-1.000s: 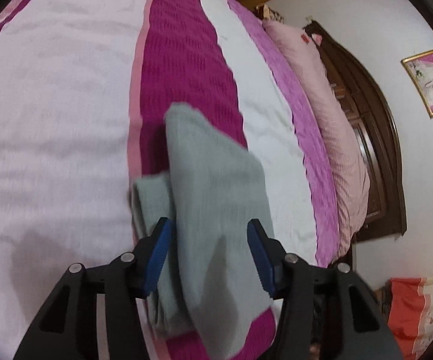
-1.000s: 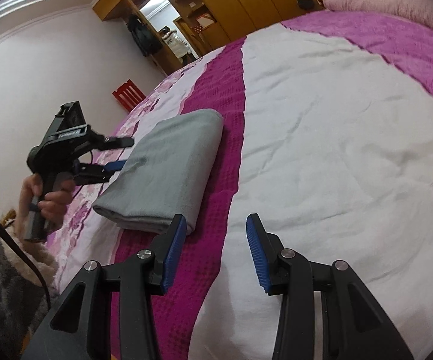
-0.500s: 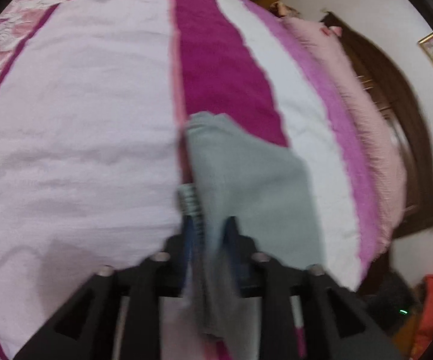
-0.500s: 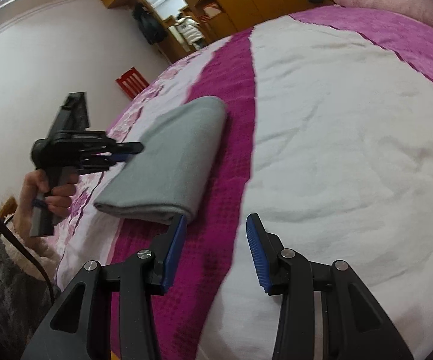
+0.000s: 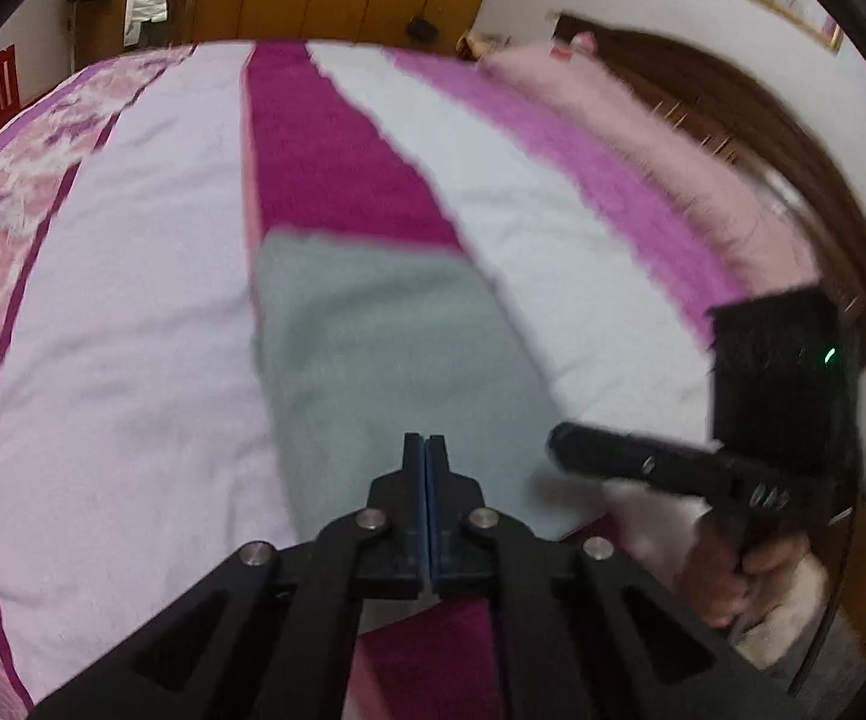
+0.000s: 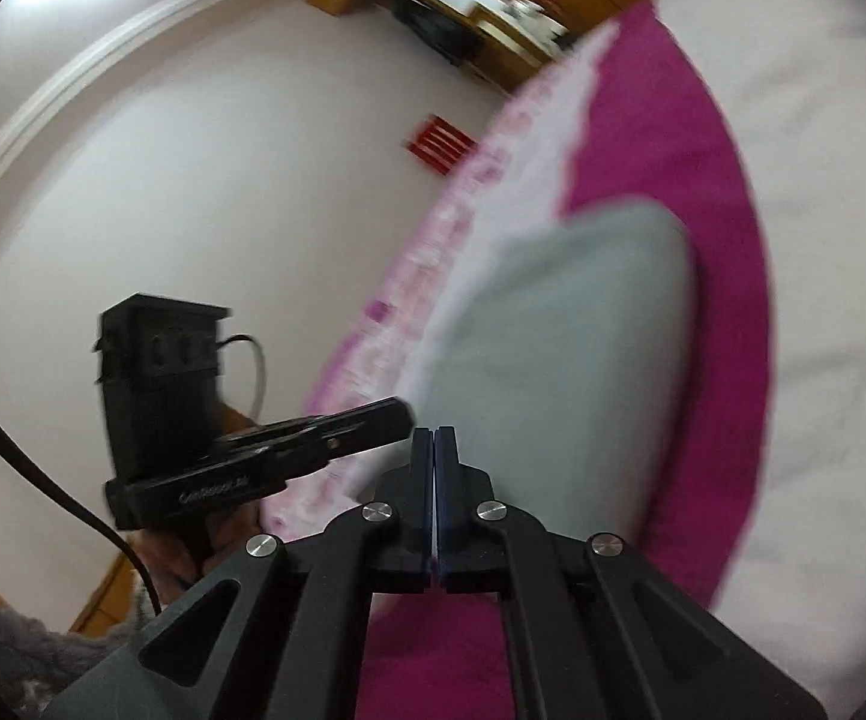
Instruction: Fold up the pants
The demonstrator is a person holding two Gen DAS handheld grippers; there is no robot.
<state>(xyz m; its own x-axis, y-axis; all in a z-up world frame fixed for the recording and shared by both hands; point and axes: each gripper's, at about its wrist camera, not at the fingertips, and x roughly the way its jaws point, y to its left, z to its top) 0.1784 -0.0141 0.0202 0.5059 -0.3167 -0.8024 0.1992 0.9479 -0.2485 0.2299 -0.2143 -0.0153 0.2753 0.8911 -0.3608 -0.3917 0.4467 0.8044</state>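
Clenched with nothing between its pads, the left claw hovers over the near end of the folded grey pants; a second ago its jaws stood apart around that cloth. In the left wrist view the pants lie at centre on the bed, on the magenta stripe that runs toward 12 o'clock. At 3 o'clock the right claw comes in, held by a hand. Seen from its own camera, the right claw is clenched too, empty, where earlier it was spread. There the pants lie toward 1 o'clock, the left claw at 9 o'clock.
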